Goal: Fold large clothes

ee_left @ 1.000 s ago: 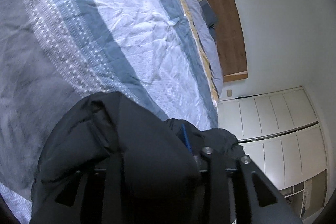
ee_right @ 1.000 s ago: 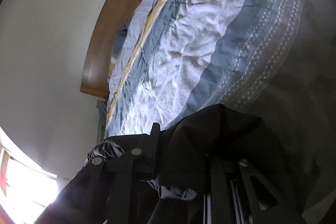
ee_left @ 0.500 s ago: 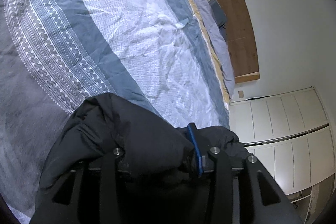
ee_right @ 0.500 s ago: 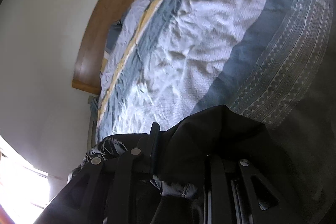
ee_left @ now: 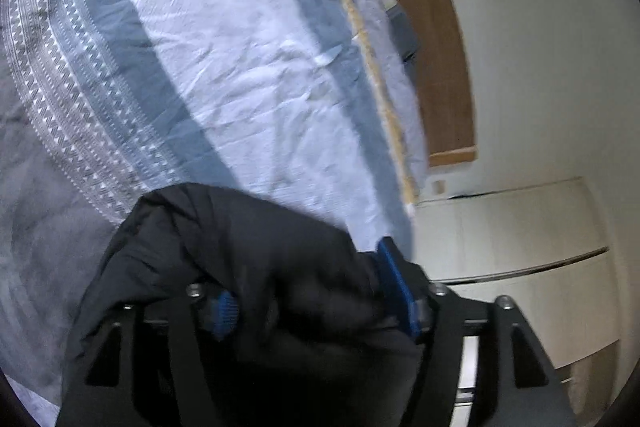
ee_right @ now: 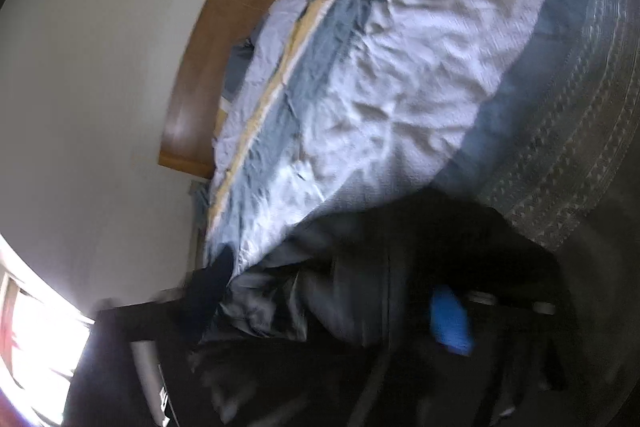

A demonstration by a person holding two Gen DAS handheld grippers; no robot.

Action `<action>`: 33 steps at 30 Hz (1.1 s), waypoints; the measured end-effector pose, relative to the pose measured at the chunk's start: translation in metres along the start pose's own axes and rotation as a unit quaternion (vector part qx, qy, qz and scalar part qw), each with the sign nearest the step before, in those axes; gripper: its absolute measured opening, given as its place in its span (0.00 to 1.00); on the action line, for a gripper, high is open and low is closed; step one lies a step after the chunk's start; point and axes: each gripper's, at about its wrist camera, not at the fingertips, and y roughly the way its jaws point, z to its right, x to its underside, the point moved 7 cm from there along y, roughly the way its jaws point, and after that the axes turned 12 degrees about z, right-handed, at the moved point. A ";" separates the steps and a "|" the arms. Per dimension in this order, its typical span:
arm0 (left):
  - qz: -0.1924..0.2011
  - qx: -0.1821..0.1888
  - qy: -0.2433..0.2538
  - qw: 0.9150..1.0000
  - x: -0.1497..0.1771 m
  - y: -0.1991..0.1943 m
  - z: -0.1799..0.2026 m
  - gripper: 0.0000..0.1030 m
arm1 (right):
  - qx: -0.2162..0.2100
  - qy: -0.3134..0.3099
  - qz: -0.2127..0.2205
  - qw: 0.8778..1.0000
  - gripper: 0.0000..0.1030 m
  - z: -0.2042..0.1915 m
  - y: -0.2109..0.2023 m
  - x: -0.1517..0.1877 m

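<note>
You are carrying a black padded garment (ee_left: pixel 256 259) above the striped bedspread (ee_left: pixel 248 59), and it is bunching right at both tools rather than lying out ahead of them. Your left gripper (ee_left: pixel 308 303) is standing with its jaws spread fairly wide, blue pads (ee_left: pixel 394 283) showing on either side of a thick wad of the fabric that is filling the gap; whether the pads are actually pinching it or the cloth is only draping over them, you cannot tell from this view. Your right gripper (ee_right: pixel 340 307) is blurring badly, one blue pad (ee_right: pixel 450 319) showing well apart from the other finger, shiny dark cloth sitting between them. The garment's bulk is hanging below and behind the fingers, so its long axis is hidden. Neither hand is looking clearly nearer the bed.
</note>
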 end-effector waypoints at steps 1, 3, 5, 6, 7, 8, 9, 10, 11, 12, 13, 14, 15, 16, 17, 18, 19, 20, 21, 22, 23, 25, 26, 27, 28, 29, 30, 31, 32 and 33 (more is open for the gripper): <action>0.009 0.018 -0.016 1.000 -0.006 -0.006 0.005 0.65 | 0.002 -0.006 0.009 1.000 0.94 -0.004 -0.005 -0.005; 0.016 0.034 -0.036 0.999 -0.013 -0.015 0.012 0.66 | -0.007 -0.006 0.012 1.000 0.94 -0.012 -0.014 -0.014; 0.029 0.023 -0.017 0.999 -0.019 -0.026 0.020 0.66 | -0.010 -0.007 0.018 1.000 0.94 -0.018 -0.025 -0.021; 0.036 0.014 0.004 0.999 -0.019 -0.033 0.026 0.66 | -0.015 -0.013 0.021 1.000 0.94 -0.022 -0.031 -0.023; 0.041 0.005 0.028 0.999 -0.017 -0.040 0.033 0.66 | -0.018 -0.021 0.024 0.999 0.94 -0.027 -0.038 -0.024; 0.043 -0.004 0.047 0.998 -0.014 -0.047 0.039 0.66 | -0.020 -0.032 0.028 0.999 0.94 -0.031 -0.046 -0.024; 0.043 -0.013 0.077 0.996 -0.006 -0.057 0.047 0.66 | -0.026 -0.045 0.030 0.998 0.94 -0.037 -0.056 -0.022; 0.043 -0.019 0.101 0.994 0.001 -0.064 0.051 0.66 | -0.031 -0.056 0.030 0.997 0.94 -0.042 -0.063 -0.019; 0.044 -0.028 0.130 0.990 0.011 -0.073 0.056 0.66 | -0.034 -0.078 0.031 0.996 0.94 -0.049 -0.075 -0.013; 0.045 -0.044 0.172 0.983 0.028 -0.084 0.061 0.66 | -0.034 -0.105 0.030 0.993 0.94 -0.056 -0.086 -0.005; 0.044 -0.052 0.198 0.978 0.040 -0.091 0.063 0.66 | -0.033 -0.129 0.030 0.991 0.94 -0.061 -0.096 0.002; 0.042 -0.057 0.227 0.971 0.057 -0.100 0.064 0.66 | -0.032 -0.161 0.031 0.986 0.94 -0.066 -0.109 0.015; 0.041 -0.060 0.252 0.965 0.074 -0.108 0.064 0.66 | -0.032 -0.185 0.033 0.982 0.94 -0.069 -0.120 0.026; 0.040 -0.066 0.277 0.958 0.094 -0.115 0.063 0.66 | -0.025 -0.224 0.035 0.974 0.94 -0.073 -0.133 0.043; 0.044 -0.070 0.301 0.950 0.114 -0.123 0.061 0.66 | -0.019 -0.251 0.040 0.967 0.94 -0.075 -0.142 0.056; 0.049 -0.075 0.317 0.944 0.129 -0.128 0.059 0.66 | -0.010 -0.283 0.046 0.958 0.94 -0.075 -0.151 0.072; 0.050 -0.081 0.335 0.938 0.148 -0.133 0.055 0.66 | -0.003 -0.312 0.047 0.949 0.94 -0.075 -0.158 0.090; 0.051 -0.085 0.348 0.932 0.165 -0.136 0.050 0.66 | 0.002 -0.338 0.046 0.940 0.94 -0.074 -0.164 0.111; 0.053 -0.091 0.361 0.927 0.182 -0.139 0.045 0.66 | 0.005 -0.352 0.045 0.935 0.94 -0.071 -0.169 0.128; 0.054 -0.096 0.371 0.922 0.197 -0.140 0.041 0.66 | 0.006 -0.363 0.041 0.931 0.94 -0.066 -0.173 0.150; 0.056 -0.100 0.381 0.917 0.210 -0.139 0.038 0.66 | 0.005 -0.368 0.036 0.929 0.94 -0.063 -0.174 0.167; 0.073 -0.115 0.420 0.897 0.232 -0.135 0.037 0.66 | 0.008 -0.386 0.029 0.922 0.94 -0.058 -0.174 0.199; 0.081 -0.121 0.441 0.885 0.240 -0.132 0.040 0.66 | 0.010 -0.398 0.027 0.917 0.94 -0.057 -0.173 0.211; 0.081 -0.123 0.452 0.880 0.245 -0.127 0.042 0.66 | 0.012 -0.413 0.028 0.910 0.94 -0.057 -0.170 0.223; 0.075 -0.125 0.457 0.877 0.248 -0.118 0.042 0.66 | 0.015 -0.432 0.032 0.901 0.94 -0.057 -0.165 0.234; 0.069 -0.129 0.458 0.877 0.248 -0.111 0.041 0.66 | 0.022 -0.453 0.035 0.891 0.94 -0.057 -0.157 0.244; 0.067 -0.133 0.458 0.876 0.247 -0.103 0.040 0.66 | 0.027 -0.460 0.037 0.887 0.97 -0.056 -0.150 0.249; 0.062 -0.135 0.459 0.876 0.244 -0.096 0.041 0.66 | 0.032 -0.461 0.039 0.886 0.98 -0.056 -0.140 0.250; 0.058 -0.140 0.462 0.874 0.242 -0.089 0.043 0.66 | 0.033 -0.458 0.040 0.887 0.99 -0.058 -0.133 0.248; 0.056 -0.143 0.466 0.871 0.238 -0.083 0.047 0.66 | 0.033 -0.455 0.041 0.889 0.99 -0.062 -0.127 0.245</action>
